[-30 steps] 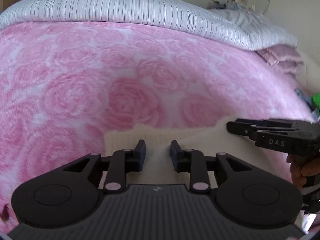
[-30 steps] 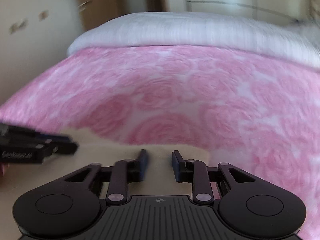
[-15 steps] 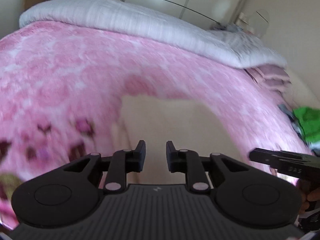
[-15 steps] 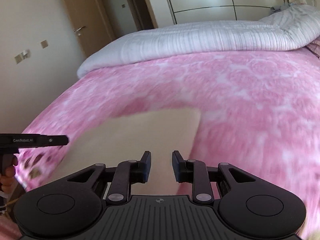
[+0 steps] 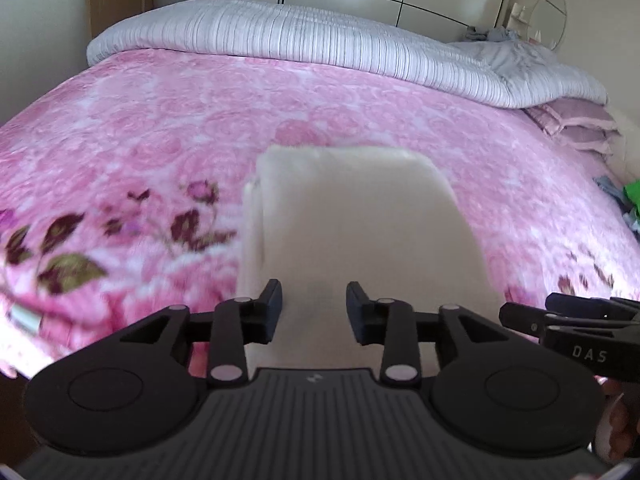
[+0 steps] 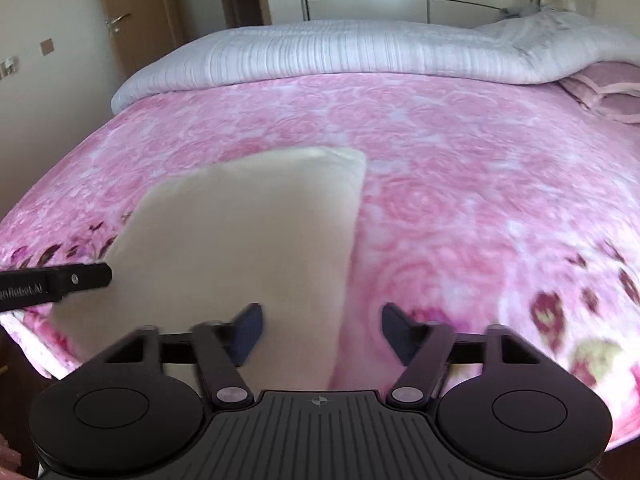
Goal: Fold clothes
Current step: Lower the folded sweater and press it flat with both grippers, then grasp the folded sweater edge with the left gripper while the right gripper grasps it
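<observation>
A: Going left to right, what sits where?

B: The pink rose-print blanket [image 5: 160, 140] covers the bed, and the cream knit garment [image 5: 360, 232] lies on it near the front edge, already doubled into a neat rectangle with a lower layer peeking out along its left side

A: And the left gripper [image 5: 314, 312]?

B: It hovers above the near end of the garment, jaws parted with nothing between them. Further right, the right gripper [image 6: 320, 332] has its jaws spread wider, also empty, straddling the garment's right edge

A: How will the fabric handle?

B: I judge it soft, light and thick, a fuzzy knit that sags and slides layer on layer. It won't hold a crease by stiffness, so any pinch should catch all layers together, best at the near corners, one per gripper

A: Is the folding finished?

B: Can't say. A tidy rectangle fits a done fold, or one with another halving to come

A: Anything beyond it?

B: A striped grey duvet [image 5: 340, 48] at the far end, folded mauve bedding [image 5: 576, 124] to the right
</observation>
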`<act>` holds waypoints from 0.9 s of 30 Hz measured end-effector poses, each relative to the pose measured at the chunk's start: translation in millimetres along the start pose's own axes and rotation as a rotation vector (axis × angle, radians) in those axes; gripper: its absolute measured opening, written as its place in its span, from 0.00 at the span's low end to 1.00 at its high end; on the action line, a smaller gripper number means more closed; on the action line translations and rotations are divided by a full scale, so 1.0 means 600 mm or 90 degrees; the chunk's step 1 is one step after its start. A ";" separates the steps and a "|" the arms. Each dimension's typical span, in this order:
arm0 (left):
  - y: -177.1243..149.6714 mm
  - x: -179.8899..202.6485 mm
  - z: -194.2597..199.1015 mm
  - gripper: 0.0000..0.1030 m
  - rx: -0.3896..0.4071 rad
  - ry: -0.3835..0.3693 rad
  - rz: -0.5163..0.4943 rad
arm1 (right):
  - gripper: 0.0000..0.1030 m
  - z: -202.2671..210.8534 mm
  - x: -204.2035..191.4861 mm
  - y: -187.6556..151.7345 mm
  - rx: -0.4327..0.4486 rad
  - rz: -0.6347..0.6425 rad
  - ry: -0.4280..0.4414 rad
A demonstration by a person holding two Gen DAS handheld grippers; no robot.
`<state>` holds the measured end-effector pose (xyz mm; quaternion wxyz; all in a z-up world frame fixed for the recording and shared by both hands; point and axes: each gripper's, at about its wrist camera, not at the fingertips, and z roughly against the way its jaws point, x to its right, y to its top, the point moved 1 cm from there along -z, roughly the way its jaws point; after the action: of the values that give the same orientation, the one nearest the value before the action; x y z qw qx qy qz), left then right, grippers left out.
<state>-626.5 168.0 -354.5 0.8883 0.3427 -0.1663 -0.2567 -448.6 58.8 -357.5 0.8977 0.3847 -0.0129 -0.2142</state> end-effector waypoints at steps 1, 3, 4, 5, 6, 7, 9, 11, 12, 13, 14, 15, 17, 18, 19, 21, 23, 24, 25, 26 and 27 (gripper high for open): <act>-0.010 0.007 0.009 0.30 0.001 0.007 -0.005 | 0.68 0.009 -0.002 -0.011 -0.004 -0.001 0.003; -0.025 0.017 0.023 0.31 -0.004 0.013 -0.012 | 0.68 0.025 -0.007 -0.032 -0.014 0.002 0.006; -0.031 0.020 0.026 0.32 -0.007 0.016 -0.016 | 0.68 0.031 -0.009 -0.041 -0.018 0.004 0.005; -0.038 0.023 0.030 0.32 -0.009 0.019 -0.019 | 0.68 0.035 -0.010 -0.049 -0.022 0.005 0.002; -0.045 0.026 0.034 0.32 -0.011 0.022 -0.023 | 0.68 0.039 -0.012 -0.056 -0.026 0.005 0.000; -0.051 0.029 0.038 0.32 -0.013 0.026 -0.026 | 0.68 0.042 -0.014 -0.063 -0.029 0.005 -0.002; -0.065 0.034 0.045 0.34 -0.017 0.031 -0.033 | 0.68 0.046 -0.018 -0.074 -0.037 0.008 -0.001; -0.079 0.037 0.052 0.34 -0.024 0.032 -0.036 | 0.68 0.049 -0.024 -0.089 -0.047 0.011 -0.001; -0.086 0.038 0.055 0.34 -0.027 0.033 -0.037 | 0.68 0.050 -0.027 -0.096 -0.052 0.014 -0.002; -0.091 0.039 0.058 0.34 -0.028 0.034 -0.039 | 0.68 0.052 -0.030 -0.105 -0.058 0.015 0.000; -0.097 0.040 0.062 0.34 -0.029 0.036 -0.041 | 0.68 0.055 -0.033 -0.113 -0.063 0.016 0.001; -0.104 0.041 0.068 0.35 -0.029 0.037 -0.044 | 0.68 0.058 -0.036 -0.120 -0.067 0.015 0.004; -0.113 0.043 0.076 0.35 -0.029 0.038 -0.048 | 0.68 0.063 -0.039 -0.131 -0.073 0.014 0.009; -0.118 0.044 0.081 0.35 -0.029 0.038 -0.050 | 0.68 0.067 -0.040 -0.135 -0.074 0.014 0.011; -0.121 0.045 0.086 0.35 -0.027 0.039 -0.052 | 0.68 0.071 -0.042 -0.136 -0.072 0.015 0.011; -0.122 0.047 0.093 0.36 -0.022 0.039 -0.054 | 0.68 0.082 -0.046 -0.138 -0.064 0.017 0.011; -0.123 0.048 0.100 0.37 -0.017 0.038 -0.057 | 0.68 0.092 -0.050 -0.139 -0.056 0.019 0.010; -0.123 0.049 0.104 0.37 -0.015 0.038 -0.058 | 0.68 0.097 -0.051 -0.139 -0.051 0.020 0.010; -0.124 0.050 0.108 0.38 -0.012 0.038 -0.059 | 0.68 0.102 -0.052 -0.139 -0.048 0.021 0.009; -0.124 0.051 0.111 0.38 -0.009 0.038 -0.060 | 0.68 0.107 -0.053 -0.139 -0.044 0.022 0.008; -0.125 0.051 0.115 0.38 -0.007 0.038 -0.062 | 0.68 0.111 -0.053 -0.139 -0.041 0.022 0.008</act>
<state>-659.6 66.9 -353.9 0.8812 0.3531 -0.1213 -0.2899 -521.6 -25.5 -364.1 0.9133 0.3569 -0.0070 -0.1963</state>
